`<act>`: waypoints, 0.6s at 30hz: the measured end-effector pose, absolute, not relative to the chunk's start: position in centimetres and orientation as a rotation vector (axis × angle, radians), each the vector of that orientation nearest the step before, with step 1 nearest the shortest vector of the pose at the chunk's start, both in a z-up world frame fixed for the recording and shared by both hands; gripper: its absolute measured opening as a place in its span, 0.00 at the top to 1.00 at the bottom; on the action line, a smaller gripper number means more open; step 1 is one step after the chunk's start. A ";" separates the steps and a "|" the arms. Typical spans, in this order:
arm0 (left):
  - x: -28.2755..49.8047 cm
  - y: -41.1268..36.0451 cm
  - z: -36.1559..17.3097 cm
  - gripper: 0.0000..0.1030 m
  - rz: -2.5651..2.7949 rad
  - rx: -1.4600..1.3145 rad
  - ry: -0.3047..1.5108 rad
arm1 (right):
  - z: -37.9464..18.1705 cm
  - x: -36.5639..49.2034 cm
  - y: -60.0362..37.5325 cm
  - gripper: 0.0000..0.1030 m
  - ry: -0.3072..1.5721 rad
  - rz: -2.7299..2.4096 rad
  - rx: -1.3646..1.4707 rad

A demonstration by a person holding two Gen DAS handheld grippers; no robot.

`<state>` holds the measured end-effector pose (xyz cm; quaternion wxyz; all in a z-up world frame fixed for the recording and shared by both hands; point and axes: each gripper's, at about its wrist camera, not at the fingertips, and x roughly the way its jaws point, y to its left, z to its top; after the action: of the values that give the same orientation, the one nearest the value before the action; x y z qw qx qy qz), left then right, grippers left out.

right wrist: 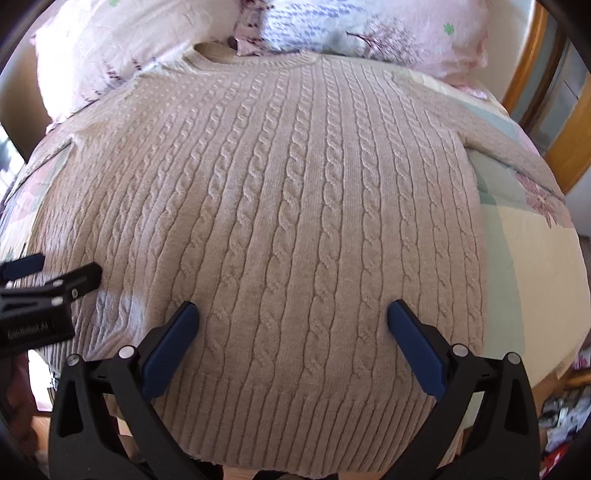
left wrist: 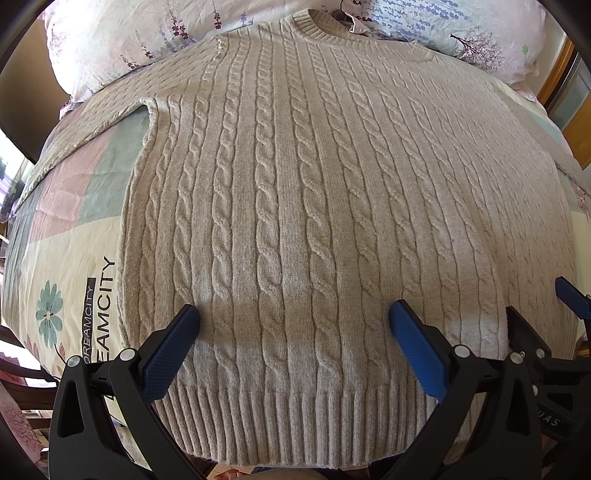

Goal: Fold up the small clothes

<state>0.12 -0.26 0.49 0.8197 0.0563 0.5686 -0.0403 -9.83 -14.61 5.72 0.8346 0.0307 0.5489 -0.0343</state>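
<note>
A beige cable-knit sweater (left wrist: 295, 192) lies flat on the bed, front up, collar far, ribbed hem near; it also shows in the right wrist view (right wrist: 280, 206). Its sleeves spread out to the left (left wrist: 92, 122) and right (right wrist: 517, 155). My left gripper (left wrist: 294, 317) is open and empty, held just above the hem's left half. My right gripper (right wrist: 293, 315) is open and empty above the hem's right half. Each gripper shows at the edge of the other's view, the right one (left wrist: 554, 314) and the left one (right wrist: 51, 280).
A patchwork bedspread (left wrist: 66, 258) with printed lettering covers the bed. Floral pillows (left wrist: 147, 33) lie behind the collar. A wooden bed frame (right wrist: 569, 147) stands at the right. The bed's near edge runs just below the hem.
</note>
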 end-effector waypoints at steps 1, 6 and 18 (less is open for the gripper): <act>0.3 -0.2 0.5 0.01 -0.085 0.120 1.213 | 6.2 -9.6 -15.6 0.02 1.157 -0.064 0.099; 0.8 0.1 0.4 0.01 -0.121 0.127 1.199 | 10.7 -7.6 -27.7 0.15 0.951 -0.206 0.403; 2.2 3.2 4.0 0.01 -0.143 -0.168 0.986 | 4.6 -4.9 -55.6 0.45 0.798 -0.525 1.146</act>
<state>2.18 3.22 4.01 0.8750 -0.0804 0.4725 -0.0685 -4.87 -55.58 4.63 0.7343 0.5215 0.3632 -0.2386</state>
